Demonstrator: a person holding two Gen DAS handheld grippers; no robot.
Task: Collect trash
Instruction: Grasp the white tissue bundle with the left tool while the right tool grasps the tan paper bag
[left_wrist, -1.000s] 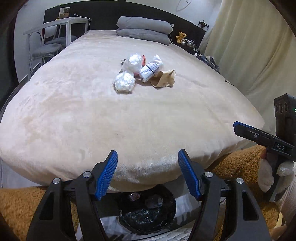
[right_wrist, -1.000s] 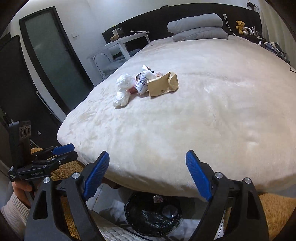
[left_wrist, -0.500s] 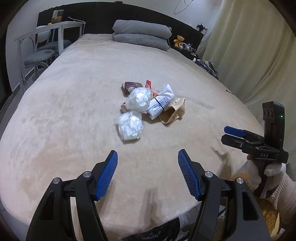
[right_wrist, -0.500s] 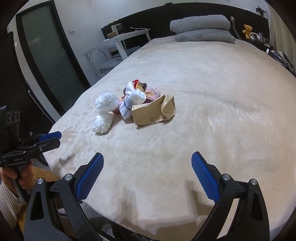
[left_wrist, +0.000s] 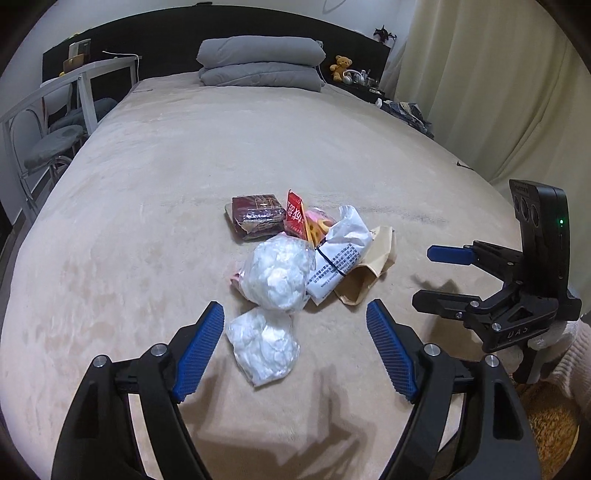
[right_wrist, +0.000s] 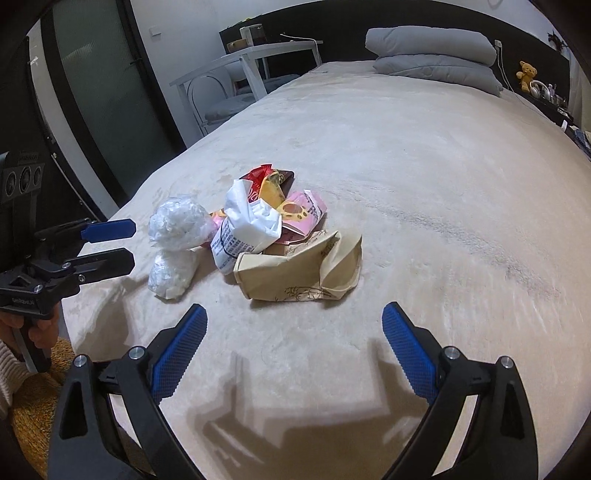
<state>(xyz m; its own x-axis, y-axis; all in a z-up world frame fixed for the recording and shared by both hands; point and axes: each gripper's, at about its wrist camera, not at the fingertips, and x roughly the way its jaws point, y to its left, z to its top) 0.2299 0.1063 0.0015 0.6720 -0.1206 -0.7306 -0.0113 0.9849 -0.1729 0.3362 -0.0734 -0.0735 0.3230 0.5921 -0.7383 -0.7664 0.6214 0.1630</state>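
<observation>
I am bringing both grippers in over the beige plush bed (left_wrist: 147, 177) toward the heap of trash near its foot, so the reach is in hand and nothing is picked up yet. My left gripper (left_wrist: 295, 347) has just been opening its jaws and is standing open with nothing pressed between them; the lower clear plastic bag of white crumpled tissue (left_wrist: 263, 345) is lying just ahead. My right gripper (right_wrist: 295, 354) has also been widening and is gaping empty before the crumpled tan paper bag (right_wrist: 299, 267). Next, I judge, each needs to drop onto its nearest piece and close.

The white printed wrapper (left_wrist: 341, 254) is carrying small black text too fine to read; the red packet (left_wrist: 295, 214) is showing white characters I cannot make out.
</observation>
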